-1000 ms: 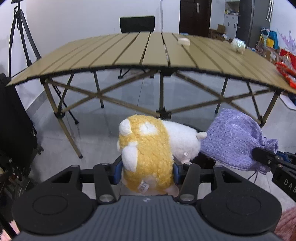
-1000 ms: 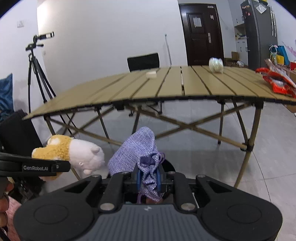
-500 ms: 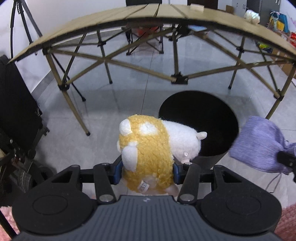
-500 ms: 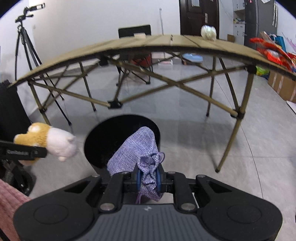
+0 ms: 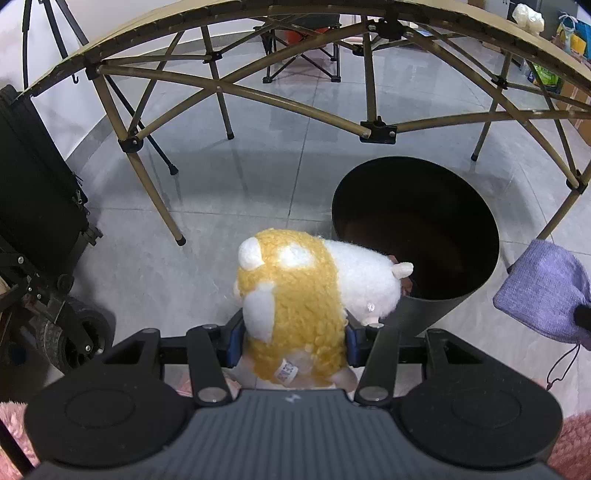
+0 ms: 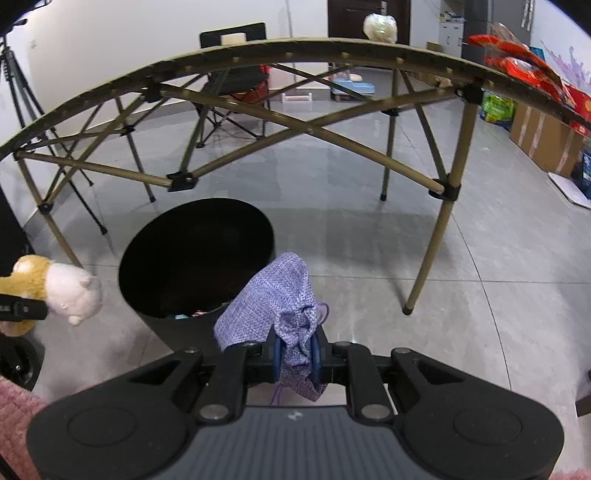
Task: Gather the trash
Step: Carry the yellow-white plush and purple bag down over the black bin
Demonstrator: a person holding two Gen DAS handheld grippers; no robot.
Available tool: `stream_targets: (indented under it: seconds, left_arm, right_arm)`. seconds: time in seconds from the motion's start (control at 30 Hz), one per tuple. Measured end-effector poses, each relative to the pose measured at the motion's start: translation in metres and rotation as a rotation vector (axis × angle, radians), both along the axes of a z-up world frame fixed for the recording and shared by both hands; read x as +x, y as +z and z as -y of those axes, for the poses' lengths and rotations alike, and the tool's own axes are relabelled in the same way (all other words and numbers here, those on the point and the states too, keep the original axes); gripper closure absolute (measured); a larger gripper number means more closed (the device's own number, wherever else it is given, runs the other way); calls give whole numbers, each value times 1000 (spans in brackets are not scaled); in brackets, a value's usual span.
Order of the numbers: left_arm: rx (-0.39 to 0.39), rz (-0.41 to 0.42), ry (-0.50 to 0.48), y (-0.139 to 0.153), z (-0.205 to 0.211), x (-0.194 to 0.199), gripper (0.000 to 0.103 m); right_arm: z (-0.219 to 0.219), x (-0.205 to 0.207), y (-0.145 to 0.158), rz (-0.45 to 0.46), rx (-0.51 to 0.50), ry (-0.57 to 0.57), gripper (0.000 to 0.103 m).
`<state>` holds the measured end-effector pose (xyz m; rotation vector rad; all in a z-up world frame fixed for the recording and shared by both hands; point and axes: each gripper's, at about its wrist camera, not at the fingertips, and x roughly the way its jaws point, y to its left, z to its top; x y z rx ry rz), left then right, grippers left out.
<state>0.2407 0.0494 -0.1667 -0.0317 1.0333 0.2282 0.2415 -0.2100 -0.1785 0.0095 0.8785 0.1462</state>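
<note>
Two things were up for the drop, and both hung at the bin's point(image 5: 415, 229) rim, one either side. The plush point(image 5: 295, 299), yellow body and white head, sat clamped at its rear end between the closed-in jaws of the left gripper point(image 5: 291, 341). Its long axis ran forward and to the right, so the white head overlapped the bin's near-left lip while the yellow body looked short of it, over floor point(image 5: 184, 240). The pouch point(image 6: 275, 299), purple knit with a drawstring, was pinched at its gathered neck by the right gripper point(image 6: 295, 356), jaws nearly together on the cloth. Its body leaned up and left, just over the bin's near-right edge.

So the bin lay ahead and to the right of the left gripper, ahead and to the left of the right one, dead between them. Neither load looked fully over the opening; my read was that the pouch stood the nearer, with the plush needing a push rightward and forward before its weight would fall inside rather than tip off the lip.

Inside the bin, from the right camera, a few small scraps showed near the front wall, too dark to name. Beyond the bin stood the folding table point(image 6: 295, 46), with a pale lump point(image 6: 379, 26) and red wrappers point(image 6: 517, 64) on top, judged the next pickings.
</note>
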Motion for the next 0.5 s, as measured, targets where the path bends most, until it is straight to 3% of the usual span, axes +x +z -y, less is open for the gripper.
stream_targets:
  seconds: [0.5]
  left_arm:
    - [-11, -9, -18, 1, 14, 42, 52]
  right_arm:
    - [22, 38, -12, -19, 14, -100, 88]
